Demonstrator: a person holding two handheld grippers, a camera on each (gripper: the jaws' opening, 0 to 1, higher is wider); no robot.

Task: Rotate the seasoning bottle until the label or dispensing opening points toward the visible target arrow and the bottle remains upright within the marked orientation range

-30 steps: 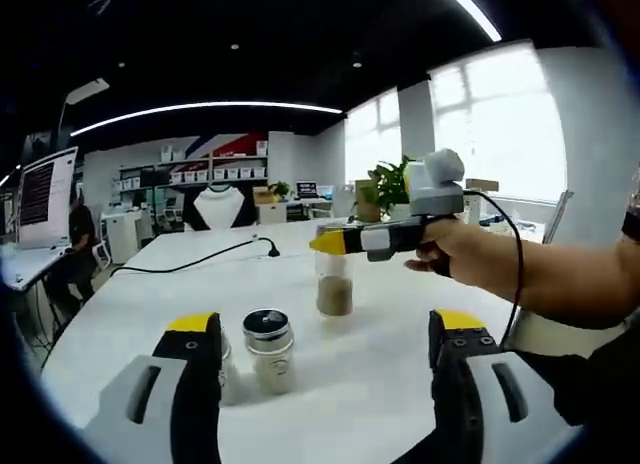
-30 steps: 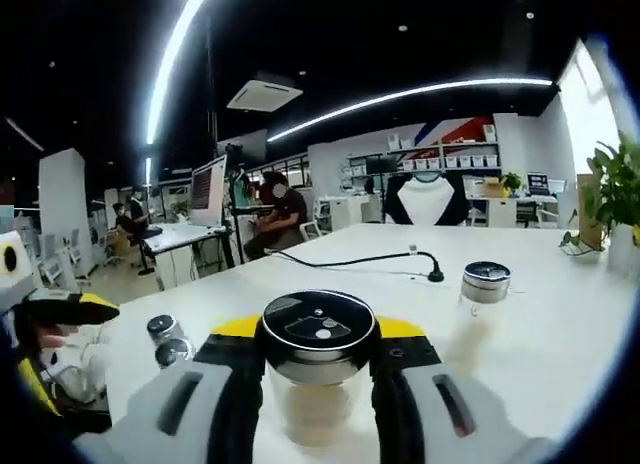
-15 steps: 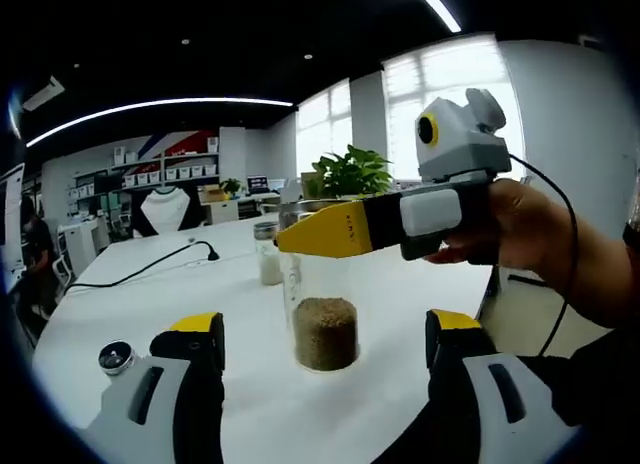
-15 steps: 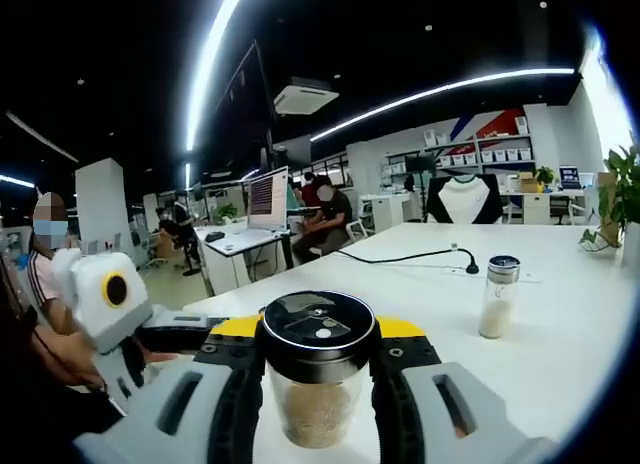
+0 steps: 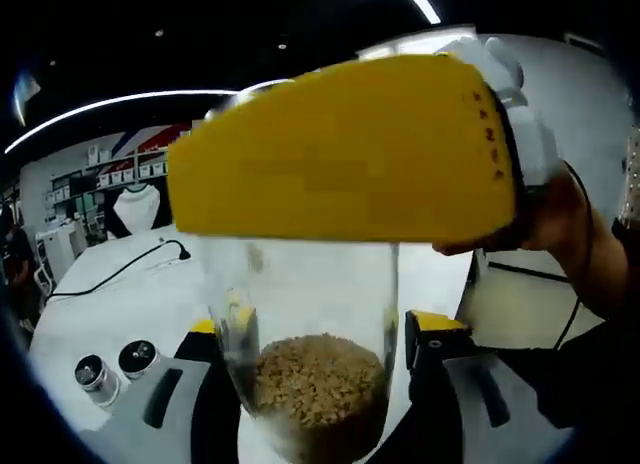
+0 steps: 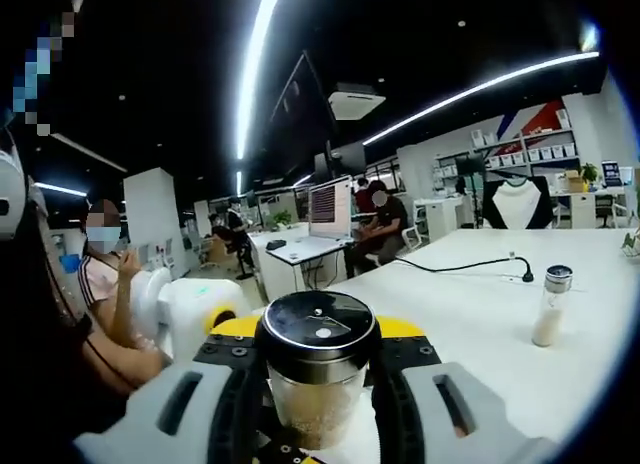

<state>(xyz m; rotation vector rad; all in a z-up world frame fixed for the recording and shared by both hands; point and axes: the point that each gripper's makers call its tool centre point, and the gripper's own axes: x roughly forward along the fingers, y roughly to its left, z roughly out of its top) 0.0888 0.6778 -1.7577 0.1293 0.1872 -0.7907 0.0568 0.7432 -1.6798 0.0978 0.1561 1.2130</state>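
Your right tongs grip the seasoning bottle just under its dark cap, both jaws pressed to the glass, and it stands upright over the white desk. Your left tongs are spread wide, their jaws on either side of the bottle's grain-filled base without touching. Another shaker stands well apart on the desk.

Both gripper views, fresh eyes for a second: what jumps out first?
In the right gripper view, the seasoning bottle with its black lid stands clamped in the right claw, centre bottom. In the left gripper view, that claw's yellow jaw spans the middle, with the bottle's grain-filled glass below it, between the left claw's jaws. A second shaker stands far right on the white table.
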